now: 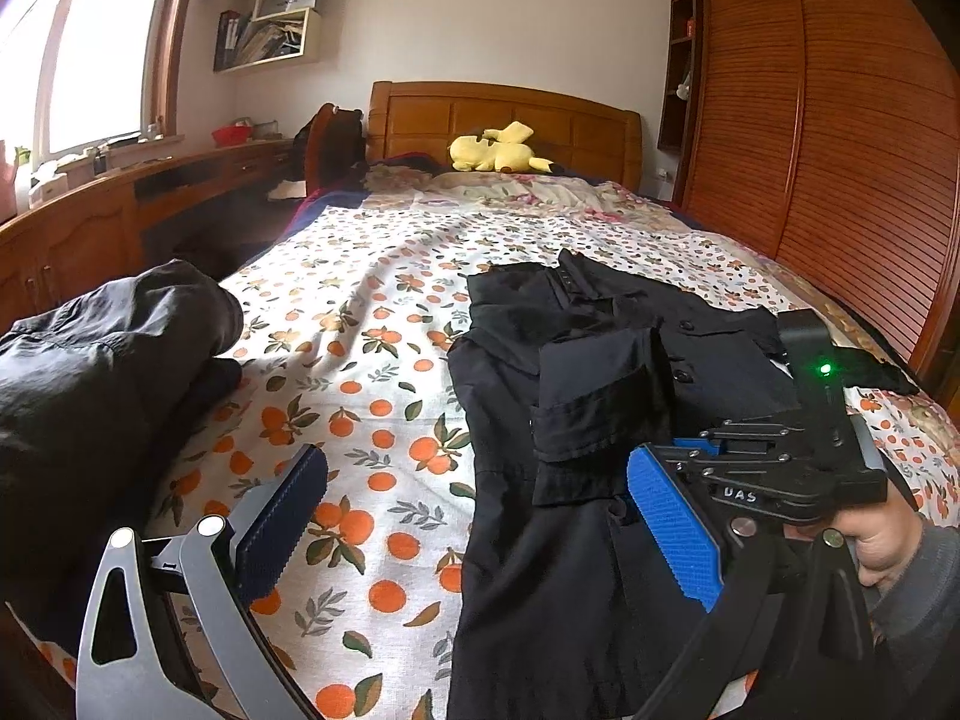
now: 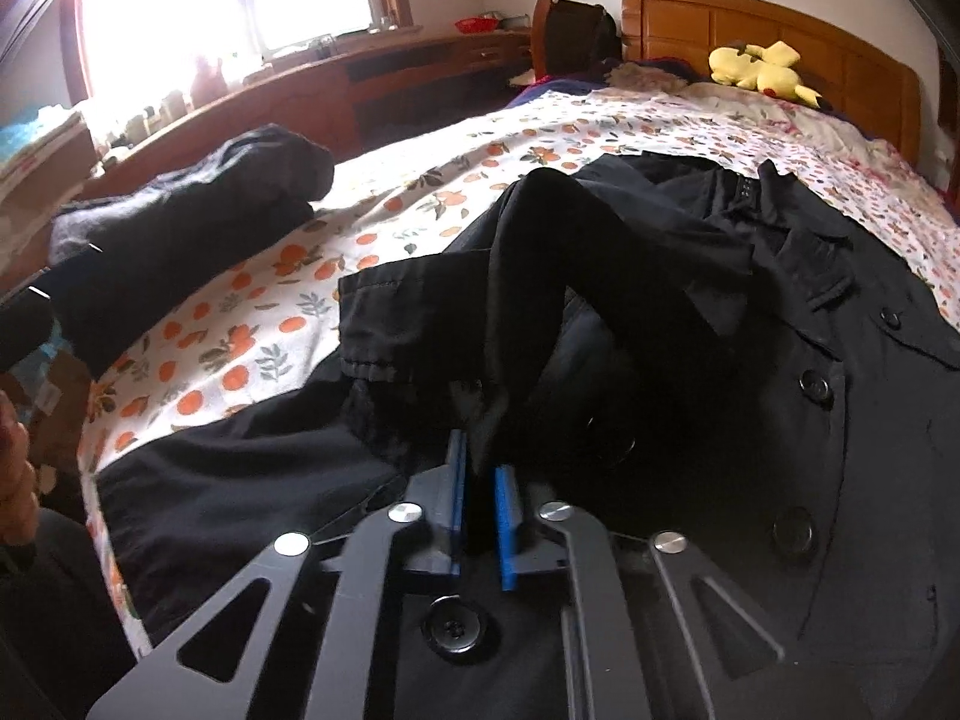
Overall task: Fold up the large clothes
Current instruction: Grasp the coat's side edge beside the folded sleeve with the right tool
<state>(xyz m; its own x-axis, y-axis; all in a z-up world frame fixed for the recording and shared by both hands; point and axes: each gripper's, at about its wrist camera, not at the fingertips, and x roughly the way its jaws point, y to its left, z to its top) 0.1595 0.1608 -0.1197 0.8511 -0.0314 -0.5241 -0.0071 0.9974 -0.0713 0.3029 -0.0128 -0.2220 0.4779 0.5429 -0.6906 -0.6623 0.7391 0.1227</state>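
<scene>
A black buttoned coat (image 2: pixel 810 312) lay spread on the orange-patterned bedsheet (image 1: pixel 372 360), one sleeve (image 2: pixel 420 312) folded across its front. The right gripper (image 2: pixel 479 516) had its blue pads pinched nearly together on a fold of that sleeve, while the left gripper (image 1: pixel 480 516) hung wide open and empty over the coat's edge. A dark bundle of clothes (image 1: pixel 102 360) sat apart on the sheet; a yellow plush toy (image 1: pixel 498 150) lay by the headboard.

A home bedroom: ahead of the jaws stretches a bed (image 1: pixel 372 312) with an orange-print sheet and wooden headboard (image 1: pixel 504 120), a slatted wardrobe (image 1: pixel 840 150) right, a window (image 1: pixel 90 48) left.
</scene>
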